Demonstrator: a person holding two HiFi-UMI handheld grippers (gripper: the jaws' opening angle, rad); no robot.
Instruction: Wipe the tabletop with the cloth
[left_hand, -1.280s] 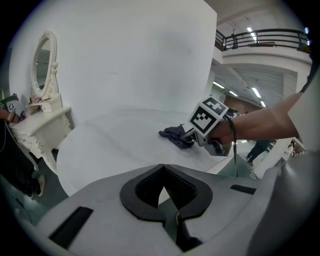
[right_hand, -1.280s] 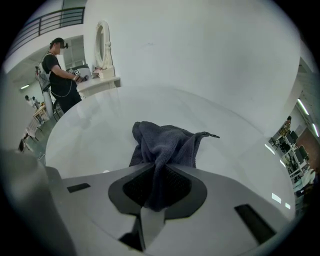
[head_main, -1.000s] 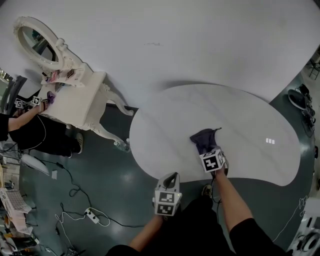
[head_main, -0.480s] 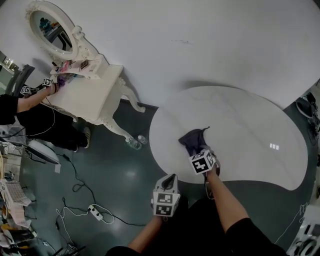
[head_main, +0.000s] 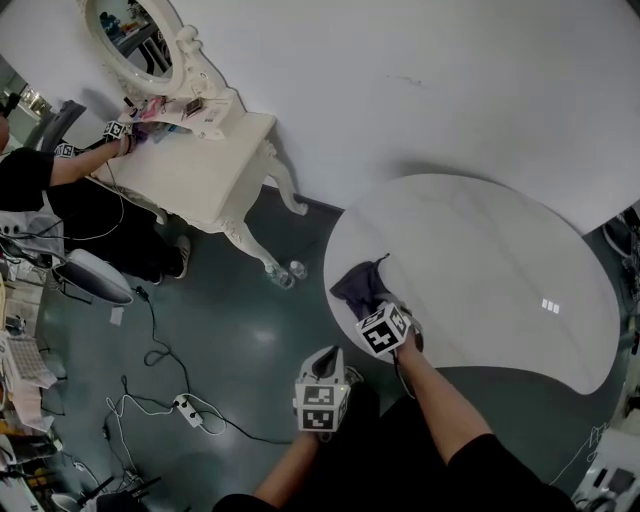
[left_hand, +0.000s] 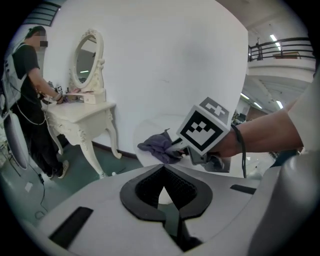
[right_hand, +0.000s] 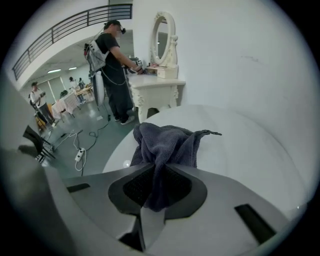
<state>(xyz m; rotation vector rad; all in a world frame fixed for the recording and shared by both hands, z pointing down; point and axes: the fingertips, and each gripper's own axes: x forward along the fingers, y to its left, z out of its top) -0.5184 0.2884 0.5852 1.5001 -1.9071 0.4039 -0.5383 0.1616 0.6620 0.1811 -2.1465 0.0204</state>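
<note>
A dark purple-grey cloth (head_main: 358, 285) lies bunched on the near left part of the round white tabletop (head_main: 500, 270). My right gripper (head_main: 377, 318) is shut on the cloth (right_hand: 165, 145), whose folds run back between the jaws and drape forward on the table (right_hand: 240, 150). My left gripper (head_main: 326, 360) hangs off the table's near edge over the floor, shut with nothing in it. In the left gripper view the cloth (left_hand: 157, 146) and the right gripper's marker cube (left_hand: 204, 129) show ahead over the tabletop (left_hand: 145, 131).
A white dressing table (head_main: 195, 170) with an oval mirror (head_main: 135, 35) stands at the far left, where a person in black (head_main: 60, 190) works with grippers. Cables and a power strip (head_main: 185, 405) lie on the dark green floor. A white wall backs the table.
The right gripper has dragged the cloth leftward toward the table's left edge. The left gripper kept its place near the table's edge. The head view has swung left.
</note>
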